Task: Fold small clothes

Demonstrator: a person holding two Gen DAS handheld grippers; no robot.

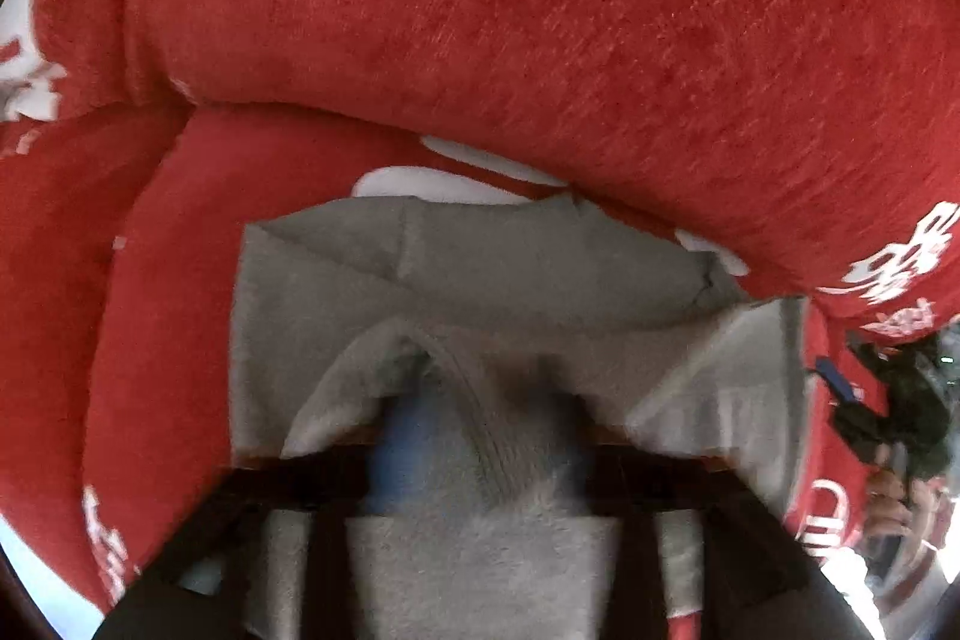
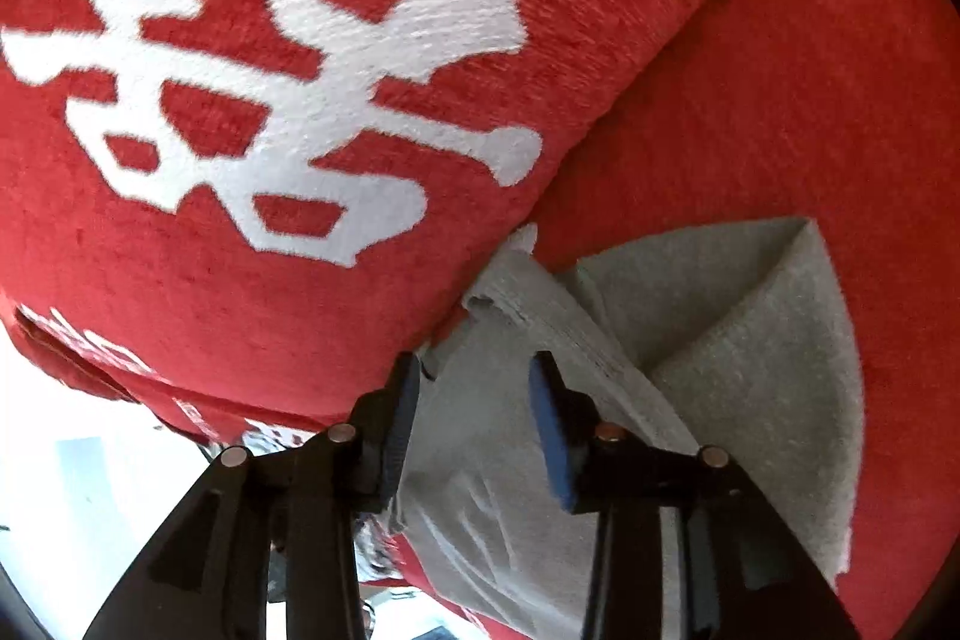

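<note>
**Between both tongs: a grey garment mid-fold on red cushions**

Closest to the left wrist camera, the left tongs [image 1: 474,436] are buried in the grey garment [image 1: 480,280]. A ribbed hem or cuff drapes straight over the gap between the fingers, and a blue pad [image 1: 399,442] shows on one side. The cloth seems pinched there, but it hides the tips, so I cannot tell for certain how far they are closed.

In the right wrist view, the right tongs [image 2: 474,400] stand partly open, the two blue pads [image 2: 549,430] apart, with a band of the same grey garment [image 2: 720,328] running up between them. The fabric lies slack in the gap, not visibly squeezed.

Beyond the fingers the garment spreads over a red seat cushion [image 1: 168,280], already showing a diagonal crease and a turned-over flap. Its far edge touches the red back cushion [image 2: 270,100], which bears large white lettering.

My reading is that one fold is being laid or adjusted, with both tools on the near edge. The next move likely calls for a firm grip from the right tongs, then lifting the near edge evenly with both and carrying it over toward the back cushion, keeping the edges lined up so the loose flap does not bunch.
</note>
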